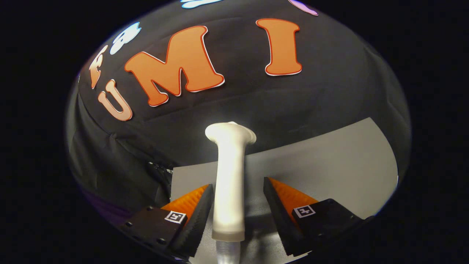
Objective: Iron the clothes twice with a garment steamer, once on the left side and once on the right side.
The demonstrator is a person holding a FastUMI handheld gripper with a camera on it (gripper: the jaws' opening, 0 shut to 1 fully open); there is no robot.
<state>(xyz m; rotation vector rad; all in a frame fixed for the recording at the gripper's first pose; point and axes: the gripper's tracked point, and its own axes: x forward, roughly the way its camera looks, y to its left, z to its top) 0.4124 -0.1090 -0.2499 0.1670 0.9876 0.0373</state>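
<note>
The white garment steamer (229, 172) stands upright between my fingers, its flared head at the top against the black cloth wall. A ribbed hose (227, 253) leaves its lower end. My gripper (238, 182) is open around the handle. The left orange finger (192, 201) lies against or very near the handle's side. The right finger (287, 196) stands apart from it, with a clear gap to the handle.
A grey tabletop (329, 161) spreads beneath and beyond the fingers, wider to the right. The black cloth wall (256, 102) rises close behind it, with folds at the left corner.
</note>
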